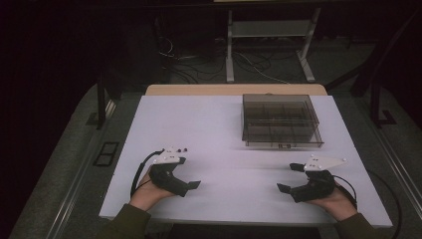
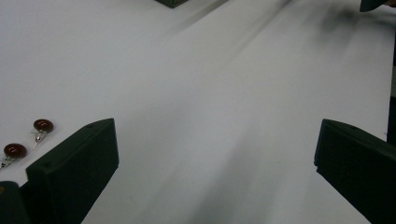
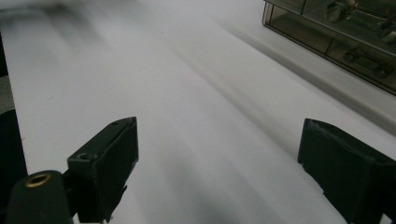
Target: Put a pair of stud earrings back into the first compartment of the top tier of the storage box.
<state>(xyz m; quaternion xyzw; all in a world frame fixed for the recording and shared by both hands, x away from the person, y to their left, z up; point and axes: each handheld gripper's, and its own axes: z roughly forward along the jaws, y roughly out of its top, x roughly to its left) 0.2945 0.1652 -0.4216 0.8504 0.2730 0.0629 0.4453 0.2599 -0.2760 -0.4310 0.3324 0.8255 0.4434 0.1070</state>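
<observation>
My left gripper (image 1: 191, 185) and right gripper (image 1: 284, 187) rest wide apart and empty near the white counter's (image 1: 219, 129) front edge; two small dark-red round-headed pins (image 2: 28, 138) lie just beside the left one, a smoky transparent compartment box (image 1: 279, 121) toward the far right.

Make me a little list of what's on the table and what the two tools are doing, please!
table: white top, dim room
left tool: jaws wide open, holding nothing, low over the near left of the table
right tool: jaws wide open, holding nothing, low over the near right
box: smoky see-through box with compartments, far right of the table, small things inside too blurred to name
earrings: two small dark red round earrings, loose on the table beside the left tool
touching: neither tool touches the box or the earrings
</observation>
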